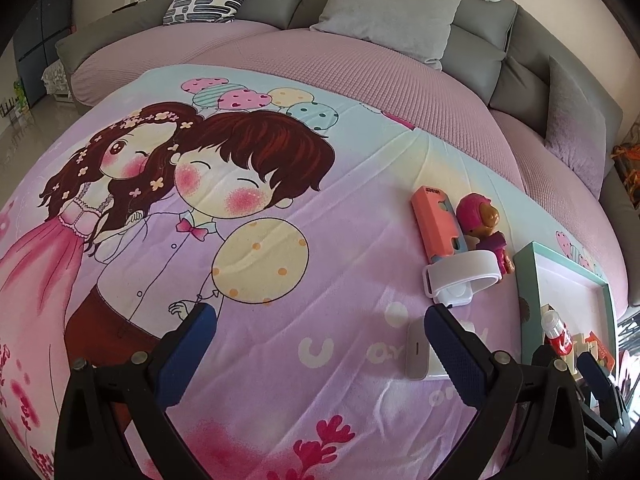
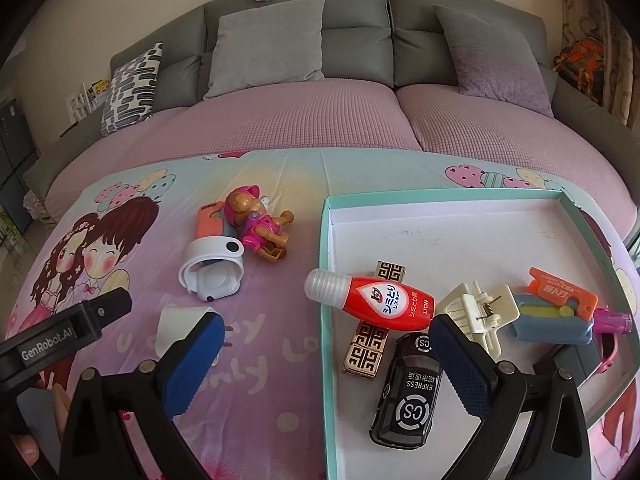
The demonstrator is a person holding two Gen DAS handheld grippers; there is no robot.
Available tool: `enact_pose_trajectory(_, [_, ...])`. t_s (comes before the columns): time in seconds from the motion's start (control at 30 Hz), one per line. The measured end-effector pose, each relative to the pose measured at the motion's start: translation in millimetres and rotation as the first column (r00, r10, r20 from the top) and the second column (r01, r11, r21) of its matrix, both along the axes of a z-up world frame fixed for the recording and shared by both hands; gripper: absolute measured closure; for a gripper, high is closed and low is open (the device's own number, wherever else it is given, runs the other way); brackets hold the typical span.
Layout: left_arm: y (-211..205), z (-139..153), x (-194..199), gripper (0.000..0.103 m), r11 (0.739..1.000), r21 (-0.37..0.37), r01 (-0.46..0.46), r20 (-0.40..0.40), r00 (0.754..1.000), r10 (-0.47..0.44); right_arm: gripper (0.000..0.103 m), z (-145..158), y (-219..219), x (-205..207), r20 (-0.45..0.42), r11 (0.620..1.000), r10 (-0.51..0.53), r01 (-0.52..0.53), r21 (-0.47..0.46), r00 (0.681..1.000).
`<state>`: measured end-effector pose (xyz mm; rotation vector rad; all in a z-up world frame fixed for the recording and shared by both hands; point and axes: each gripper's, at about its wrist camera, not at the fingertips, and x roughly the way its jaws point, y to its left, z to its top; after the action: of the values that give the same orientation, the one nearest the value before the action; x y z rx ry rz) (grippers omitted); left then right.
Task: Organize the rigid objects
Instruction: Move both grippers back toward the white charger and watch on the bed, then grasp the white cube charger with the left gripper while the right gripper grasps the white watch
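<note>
The toy car (image 2: 406,390) lies nearest, in the tray (image 2: 326,320) with bottle (image 2: 372,302), clip (image 2: 478,312) and others. Left out: charger (image 2: 182,330), strap (image 2: 212,270), figure (image 2: 256,224), its long axis running far-left to near-right. Both grippers (image 1: 320,344) (image 2: 324,356) hang with jaws wide apart, empty.
</note>
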<state>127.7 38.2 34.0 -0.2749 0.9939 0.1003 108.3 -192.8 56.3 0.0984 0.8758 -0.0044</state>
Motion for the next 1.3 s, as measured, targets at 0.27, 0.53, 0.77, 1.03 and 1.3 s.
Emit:
enact_pose_trajectory(0.27, [-25.5, -3.5, 4.3, 0.0, 0.992, 0.003, 0.125, -0.025, 0.992, -0.125, 0.0, 14.1, -19.2, -5.2, 0.061, 0.996, -0.086, 0.085, 0.034, 0.994])
enact_pose_trajectory(0.53, [-51.7, -12.4, 7.8, 0.0, 0.979, 0.023, 0.201, -0.056, 0.978, -0.2, 0.0, 13.1, -28.8, -4.7, 0.054, 0.992, -0.126, 0.124, 0.038, 0.991])
enact_pose_trajectory(0.77, [-72.3, -17.8, 11.1, 0.0, 0.971, 0.031, 0.236, -0.057, 0.971, -0.234, 0.0, 13.4, -35.6, -5.7, 0.049, 0.988, -0.144, 0.142, 0.055, 0.988])
enact_pose_trajectory(1.03, [-86.2, -32.2, 16.9, 0.0, 0.962, 0.105, 0.251, -0.08, 0.967, -0.243, 0.0, 12.7, -36.3, -5.4, 0.044, 0.988, -0.143, 0.14, 0.064, 0.989])
enact_pose_trajectory(1.3, [-78.4, -34.8, 18.0, 0.0, 0.955, 0.194, 0.225, -0.094, 0.973, -0.21, 0.0, 10.4, -39.2, -4.4, 0.032, 0.986, -0.147, 0.144, 0.079, 0.989])
